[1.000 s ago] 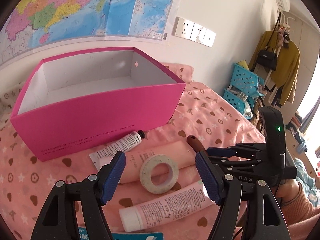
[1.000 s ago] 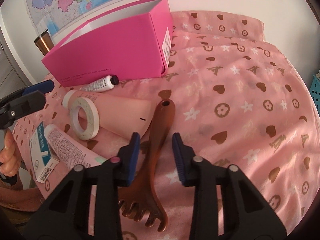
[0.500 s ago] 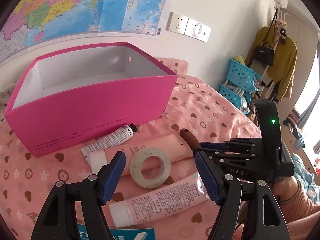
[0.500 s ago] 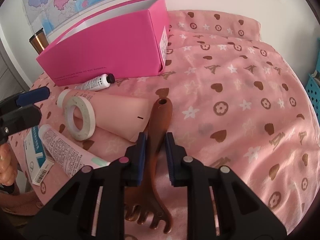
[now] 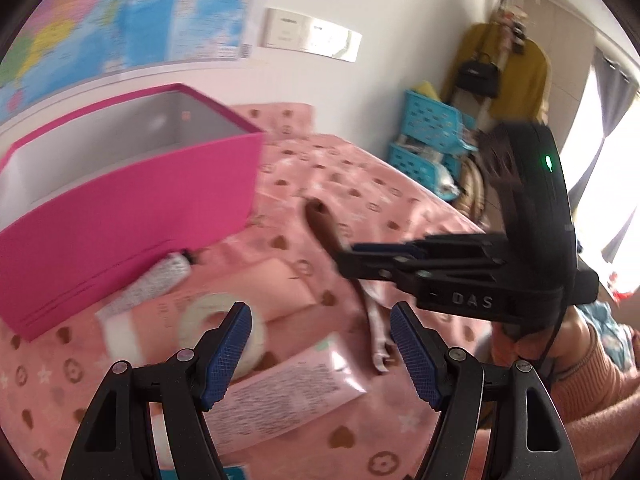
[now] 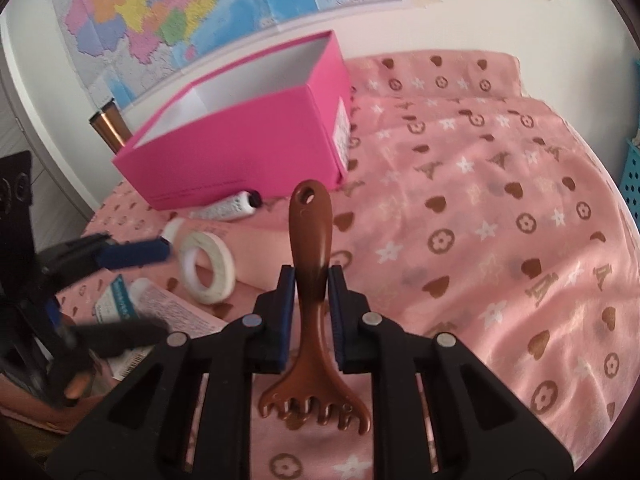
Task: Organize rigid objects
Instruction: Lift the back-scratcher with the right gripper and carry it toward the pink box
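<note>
With the right gripper (image 6: 311, 284) clamped on the brown rake-shaped comb (image 6: 311, 240), lifted above the pink bedspread (image 6: 480, 220), the carry step is in hand, next needing a swing over the open pink box (image 6: 248, 148), while the left gripper (image 5: 320, 344) hovers wide-jawed near the tape roll (image 5: 224, 320).

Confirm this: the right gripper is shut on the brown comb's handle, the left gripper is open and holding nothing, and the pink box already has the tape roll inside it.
Not quite. The pink box shows only bare walls; the tape roll lies on the bedspread outside it, as the right wrist view shows. The rest holds: the right gripper is shut on the brown comb, and the left gripper is open, holding nothing.
</note>
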{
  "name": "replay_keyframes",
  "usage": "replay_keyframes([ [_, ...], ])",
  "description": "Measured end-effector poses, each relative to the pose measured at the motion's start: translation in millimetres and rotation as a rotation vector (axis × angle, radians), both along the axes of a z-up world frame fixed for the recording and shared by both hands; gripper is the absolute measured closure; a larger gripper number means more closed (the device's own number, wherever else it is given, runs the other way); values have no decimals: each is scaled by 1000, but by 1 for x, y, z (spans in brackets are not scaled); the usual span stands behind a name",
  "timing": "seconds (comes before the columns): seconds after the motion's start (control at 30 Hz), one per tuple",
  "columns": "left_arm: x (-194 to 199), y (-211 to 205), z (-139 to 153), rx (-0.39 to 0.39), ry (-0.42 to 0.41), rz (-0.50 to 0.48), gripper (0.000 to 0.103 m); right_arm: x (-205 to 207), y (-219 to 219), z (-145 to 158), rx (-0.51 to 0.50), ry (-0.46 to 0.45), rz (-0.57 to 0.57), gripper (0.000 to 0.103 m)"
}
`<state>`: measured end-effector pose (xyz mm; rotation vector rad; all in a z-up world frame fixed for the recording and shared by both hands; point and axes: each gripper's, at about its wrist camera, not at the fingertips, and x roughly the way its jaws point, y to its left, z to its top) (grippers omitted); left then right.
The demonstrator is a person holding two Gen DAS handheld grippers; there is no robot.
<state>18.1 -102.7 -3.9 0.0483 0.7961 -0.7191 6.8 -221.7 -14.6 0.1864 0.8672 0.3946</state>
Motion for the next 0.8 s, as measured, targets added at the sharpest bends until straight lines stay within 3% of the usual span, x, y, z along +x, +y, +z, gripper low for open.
replay_keyframes([
  [0.1,5,-8,-4,-7,15,-32,36,-1,4,6,23,-22,17,85],
  [0.33,21,-13,-9,-78,97,-69,62,-2,11,19,50,-64,55,86],
  [0.37,22,-14,-9,-78,94,-70,65,-2,12,20,57,-67,60,86],
  [0.43,22,-17,-5,-67,75,-71,67,-1,13,21,70,-73,69,96],
  [0.57,28,-23,-8,-27,68,-50,70,4,20,21,65,-76,92,96],
  [0.7,25,-17,-17,15,77,-39,71,17,15,2,35,5,61,89],
  [0.8,18,-6,-17,28,68,-29,67,19,11,-9,29,55,81,71],
])
